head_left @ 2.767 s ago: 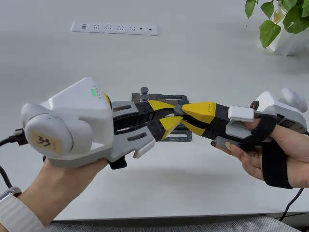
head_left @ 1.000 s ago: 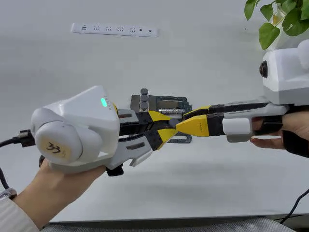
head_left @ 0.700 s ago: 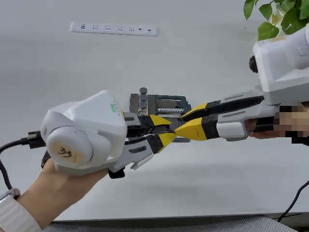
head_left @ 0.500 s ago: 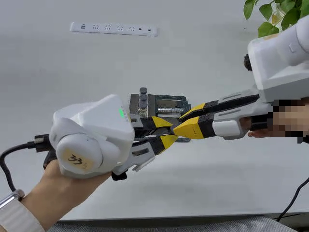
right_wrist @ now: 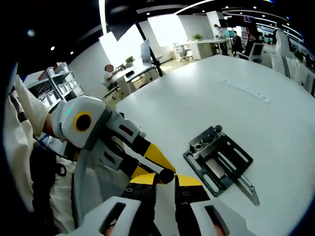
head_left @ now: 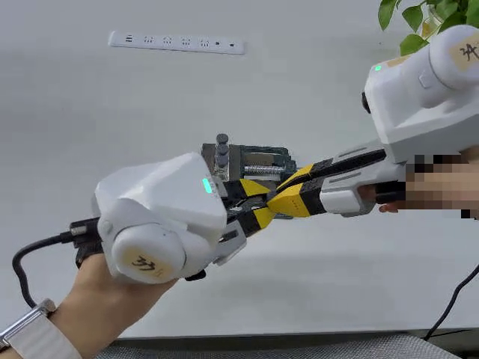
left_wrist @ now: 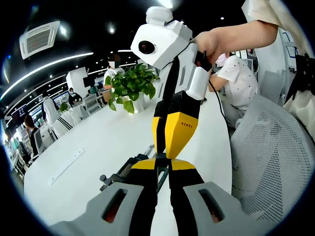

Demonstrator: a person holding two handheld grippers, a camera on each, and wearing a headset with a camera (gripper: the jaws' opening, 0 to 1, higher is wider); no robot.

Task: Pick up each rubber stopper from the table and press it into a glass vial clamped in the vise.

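A small dark rubber stopper (right_wrist: 166,175) sits between the tips of my right gripper (right_wrist: 166,181). The left gripper's yellow fingertip (right_wrist: 158,160) comes in from the left and touches it. In the head view the left gripper (head_left: 263,202) and right gripper (head_left: 278,197) meet tip to tip in the air, just in front of the vise (head_left: 258,159). Several glass vials (head_left: 222,152) with grey stoppers stand in a row in the vise. From the left gripper (left_wrist: 163,164), the right gripper's yellow fingers (left_wrist: 178,132) come down onto its nearly shut jaws.
A white power strip (head_left: 177,43) lies at the far side of the table. A potted plant (head_left: 428,34) stands at the back right. The vise (right_wrist: 219,160) lies flat on the white table (head_left: 337,277), with a mesh chair (left_wrist: 268,162) nearby.
Both grippers kept their tips together. The right gripper rose and rolled so its white body stands up. The left gripper's body swung right and nearer to me.
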